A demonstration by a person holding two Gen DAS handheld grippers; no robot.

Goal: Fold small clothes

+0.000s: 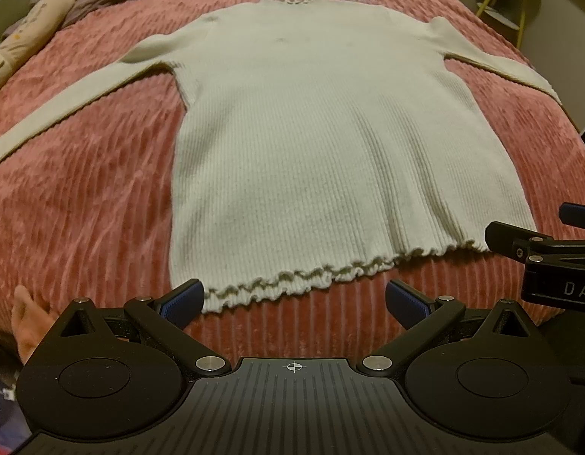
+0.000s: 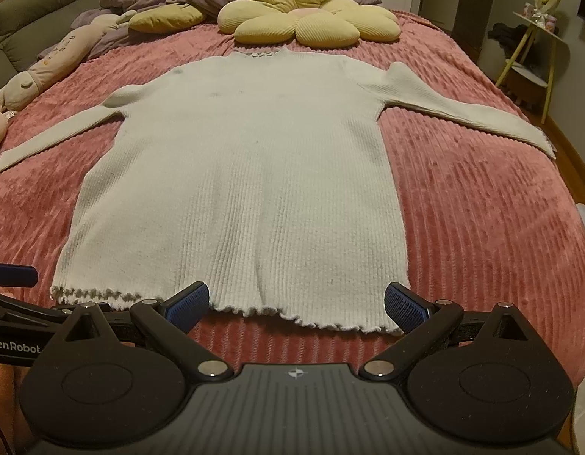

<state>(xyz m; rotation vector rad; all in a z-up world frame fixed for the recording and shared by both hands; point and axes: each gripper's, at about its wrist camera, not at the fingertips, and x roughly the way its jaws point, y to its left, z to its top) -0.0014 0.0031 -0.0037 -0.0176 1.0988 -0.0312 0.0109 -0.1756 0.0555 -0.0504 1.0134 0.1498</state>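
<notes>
right now the sweater runs lengthwise up the frame, its hem just ahead of both spread, empty grippers: left gripper, right gripper.

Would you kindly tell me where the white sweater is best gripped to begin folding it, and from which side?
Probably at the ruffled hem corners, approached from the near edge. The white sweater lies flat on the pink bedspread, sleeves spread, hem nearest. Both tongs, left and right, are open just short of the hem, so each could slide onto a corner.
</notes>
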